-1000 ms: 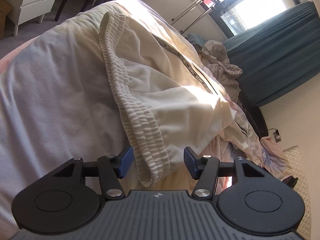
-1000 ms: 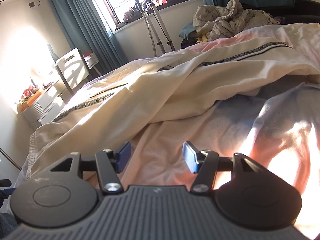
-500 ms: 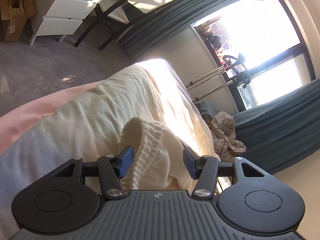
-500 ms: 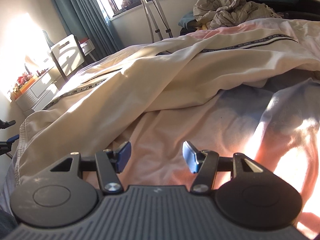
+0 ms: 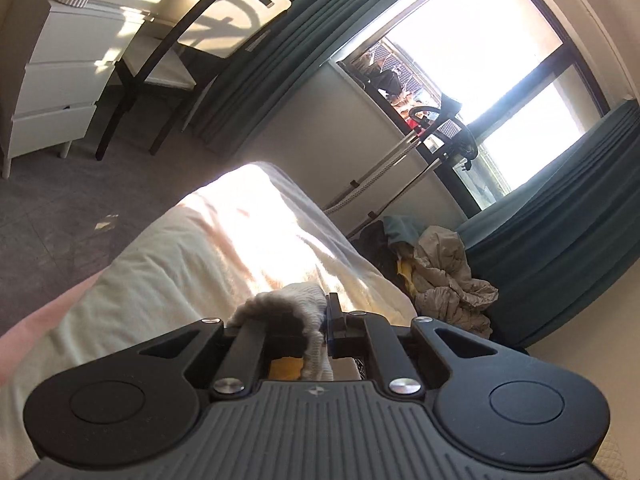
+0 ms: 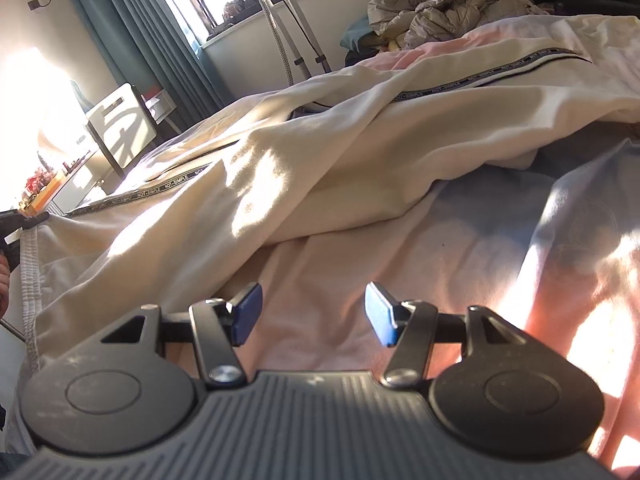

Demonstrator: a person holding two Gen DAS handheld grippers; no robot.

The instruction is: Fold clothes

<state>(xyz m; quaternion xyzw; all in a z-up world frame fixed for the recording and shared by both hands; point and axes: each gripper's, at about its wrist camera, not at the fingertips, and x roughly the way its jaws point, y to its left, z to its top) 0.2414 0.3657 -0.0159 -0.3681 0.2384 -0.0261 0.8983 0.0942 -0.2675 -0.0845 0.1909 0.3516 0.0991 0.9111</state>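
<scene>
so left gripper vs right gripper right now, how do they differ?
The left gripper has its jaws closing on the ribbed waistband of the cream trousers; the right gripper stands open with nothing between its pads. The left faces the window and floor past the bed edge; the right faces across the pink bedsheet toward the trousers. Both are the same black build with blue pads.

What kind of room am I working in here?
Most likely a bedroom in a home: a bed with a cream garment spread on it, teal curtains at a sunny window, and a white drawer unit beside a chair.
</scene>
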